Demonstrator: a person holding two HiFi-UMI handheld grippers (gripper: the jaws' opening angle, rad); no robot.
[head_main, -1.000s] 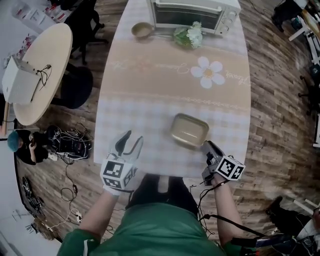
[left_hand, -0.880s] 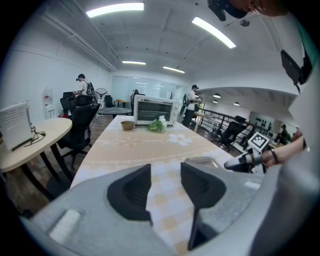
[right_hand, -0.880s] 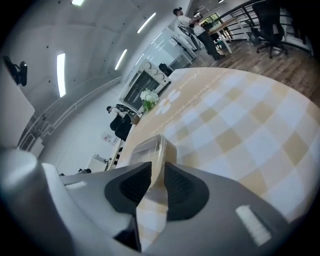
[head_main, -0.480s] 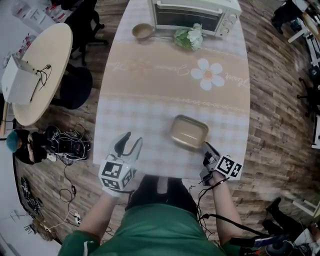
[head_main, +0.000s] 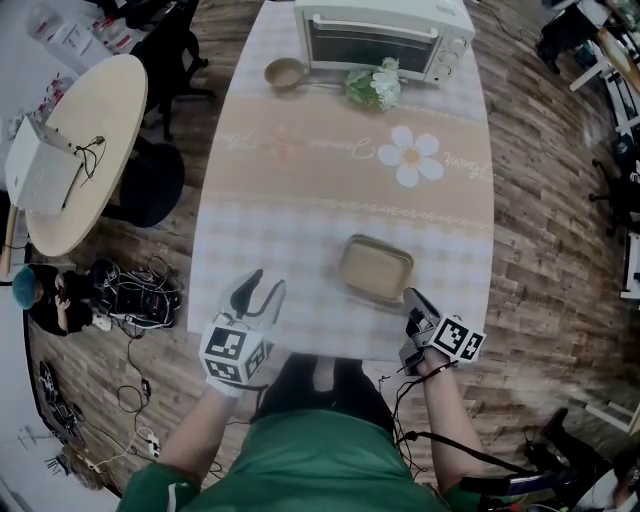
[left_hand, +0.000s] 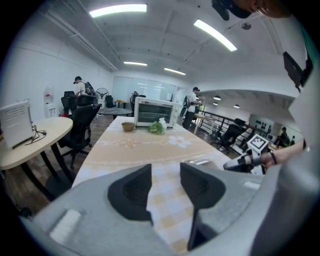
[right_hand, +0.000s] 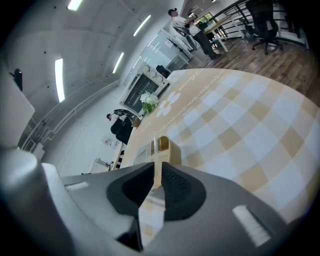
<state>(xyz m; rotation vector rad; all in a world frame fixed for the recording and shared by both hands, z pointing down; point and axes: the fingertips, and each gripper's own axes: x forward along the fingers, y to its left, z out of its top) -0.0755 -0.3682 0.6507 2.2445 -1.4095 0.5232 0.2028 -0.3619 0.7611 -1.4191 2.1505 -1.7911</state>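
On table (head_main: 340, 190) — right hand-held gripper (head_main: 411, 297) seemingly pinching tray (head_main: 375, 268) rim; left hand-held gripper (head_main: 263, 283) agape.

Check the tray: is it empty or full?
Empty: in the head view the tray is bare inside. The right tool clamps its rim.

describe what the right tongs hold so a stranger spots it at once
Find the long checked table with the toaster oven at its far end. Near its close right corner is a shallow golden baking tray, its rim pinched by the right tongs. It is the only rectangular dish; the bowl by the oven is round.
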